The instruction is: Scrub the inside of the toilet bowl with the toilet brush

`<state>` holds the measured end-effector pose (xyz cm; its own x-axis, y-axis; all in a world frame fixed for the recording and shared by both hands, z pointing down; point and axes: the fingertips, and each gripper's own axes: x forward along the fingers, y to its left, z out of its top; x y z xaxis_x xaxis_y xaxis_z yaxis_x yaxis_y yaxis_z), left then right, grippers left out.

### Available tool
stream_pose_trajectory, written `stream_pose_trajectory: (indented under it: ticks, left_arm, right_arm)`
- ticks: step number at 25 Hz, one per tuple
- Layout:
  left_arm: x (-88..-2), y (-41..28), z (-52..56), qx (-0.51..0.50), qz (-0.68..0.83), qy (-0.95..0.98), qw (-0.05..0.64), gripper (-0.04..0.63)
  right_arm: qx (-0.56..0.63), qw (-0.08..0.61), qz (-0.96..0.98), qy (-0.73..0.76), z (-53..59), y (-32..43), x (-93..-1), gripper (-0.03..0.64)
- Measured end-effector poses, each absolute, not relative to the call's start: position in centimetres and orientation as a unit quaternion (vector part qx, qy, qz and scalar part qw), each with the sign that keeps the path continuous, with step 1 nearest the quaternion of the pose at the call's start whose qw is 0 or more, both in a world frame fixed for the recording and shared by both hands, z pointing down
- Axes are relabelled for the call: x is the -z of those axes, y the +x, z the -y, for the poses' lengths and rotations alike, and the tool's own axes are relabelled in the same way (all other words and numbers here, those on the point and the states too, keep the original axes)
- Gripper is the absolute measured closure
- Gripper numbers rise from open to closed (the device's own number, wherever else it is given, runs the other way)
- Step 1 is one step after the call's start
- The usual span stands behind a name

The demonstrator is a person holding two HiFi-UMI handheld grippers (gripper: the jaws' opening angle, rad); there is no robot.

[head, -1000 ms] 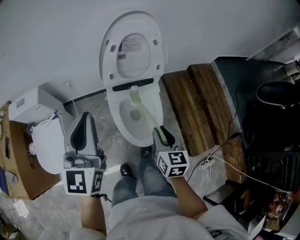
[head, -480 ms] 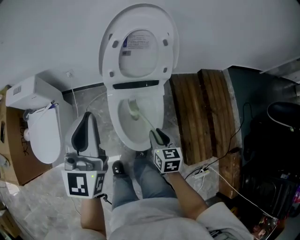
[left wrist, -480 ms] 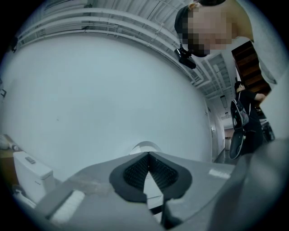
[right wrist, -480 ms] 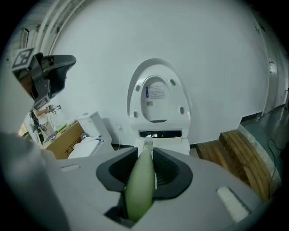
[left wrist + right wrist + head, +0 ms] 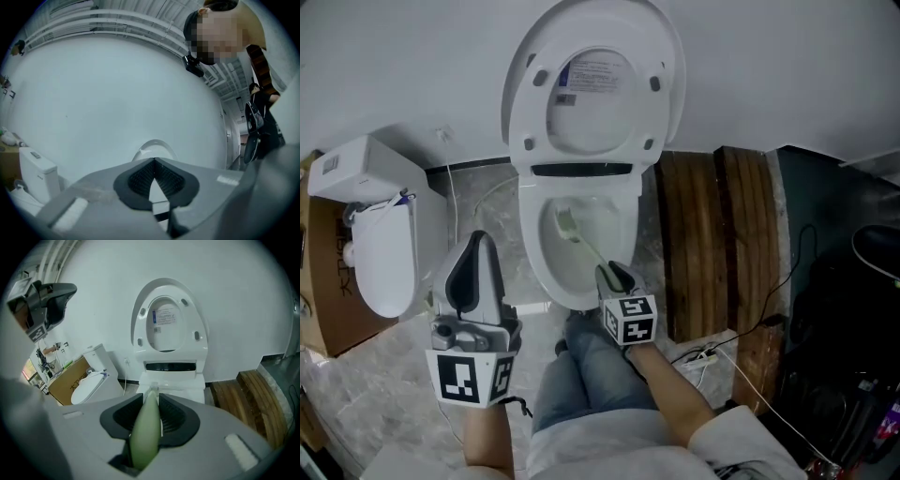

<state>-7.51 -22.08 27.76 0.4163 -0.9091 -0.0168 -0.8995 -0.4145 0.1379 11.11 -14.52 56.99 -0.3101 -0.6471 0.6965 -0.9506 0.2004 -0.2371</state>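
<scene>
The white toilet stands with lid and seat [image 5: 598, 89] raised and its bowl [image 5: 546, 272] open below me. A pale green toilet brush [image 5: 590, 247] slants into the bowl, its bristle head [image 5: 567, 223] against the bowl's inner left side. My right gripper [image 5: 610, 273] is shut on the handle's upper end, just over the front rim; in the right gripper view the handle [image 5: 146, 432] sits between the right gripper's [image 5: 152, 412] pads. My left gripper [image 5: 478, 240] hangs left of the bowl, shut and empty; the left gripper [image 5: 153, 163] points up at the wall.
A second white toilet [image 5: 382, 251] and a cardboard box [image 5: 321, 300] stand at the left. Wooden planks [image 5: 712, 239] lie to the right of the bowl, with cables [image 5: 741, 330] and dark equipment [image 5: 853, 309] beyond. My legs [image 5: 591, 375] are right in front of the bowl.
The brush head has slid from the back of the bowl towards its middle left. My head view has shifted, so the toilet sits higher and more to the right. The left gripper stays shut.
</scene>
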Motion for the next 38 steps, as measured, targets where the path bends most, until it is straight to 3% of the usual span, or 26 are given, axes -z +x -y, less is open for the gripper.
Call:
stream_pose_trajectory:
  ticks: [26, 38]
  left_arm:
    - [-39.4, -6.1, 20.7, 0.022, 0.550, 0.832, 0.065, 0.592]
    - [-41.3, -6.8, 20.5, 0.016, 0.570, 0.817, 0.080, 0.592]
  right_arm:
    - [-0.301, 0.278, 0.745, 0.526, 19.3, 11.9, -70.8, 0.512]
    - [-0.341, 0.274, 0.732, 0.522, 19.9, 10.5, -73.8, 0.514]
